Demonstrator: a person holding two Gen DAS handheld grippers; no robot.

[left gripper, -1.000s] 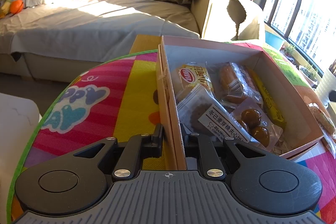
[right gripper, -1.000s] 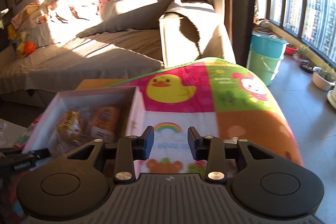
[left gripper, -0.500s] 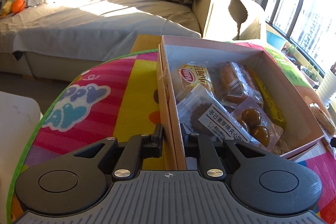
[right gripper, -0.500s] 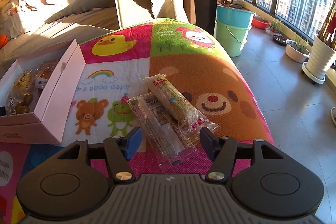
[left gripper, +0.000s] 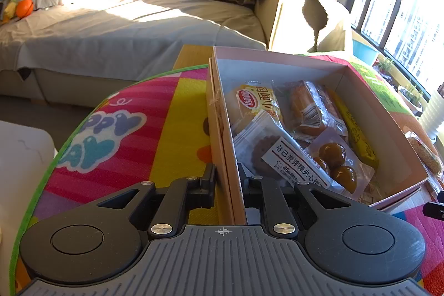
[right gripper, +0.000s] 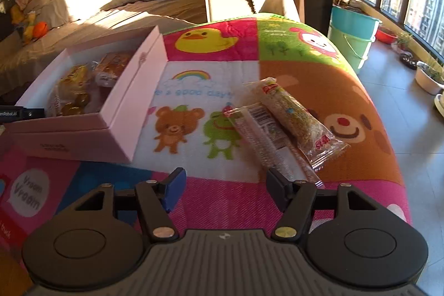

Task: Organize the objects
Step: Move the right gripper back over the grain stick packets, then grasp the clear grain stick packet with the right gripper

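Left gripper point(left gripper: 226, 179) pinches the pink cardboard box point(left gripper: 225, 157) wall; right gripper point(right gripper: 223, 189) — jaws just widening, empty — hangs just short of two crinkly cellophane snack bars point(right gripper: 288, 113).

— Where does the box point(right gripper: 91, 126) sit?
— On the mat point(right gripper: 222, 185), at its left side in the right wrist view, with the sofa point(right gripper: 155, 4) behind it.
— And inside it?
— Snack packets point(left gripper: 291, 129), packed side by side and overlapping.
— Anything outside the box?
— Two long snack bars point(right gripper: 283, 121) lie on the mat to its right, touching, one partly over the other.
— Further right?
— Buckets point(right gripper: 352, 38) stand on the floor beyond the mat's edge, below the window.
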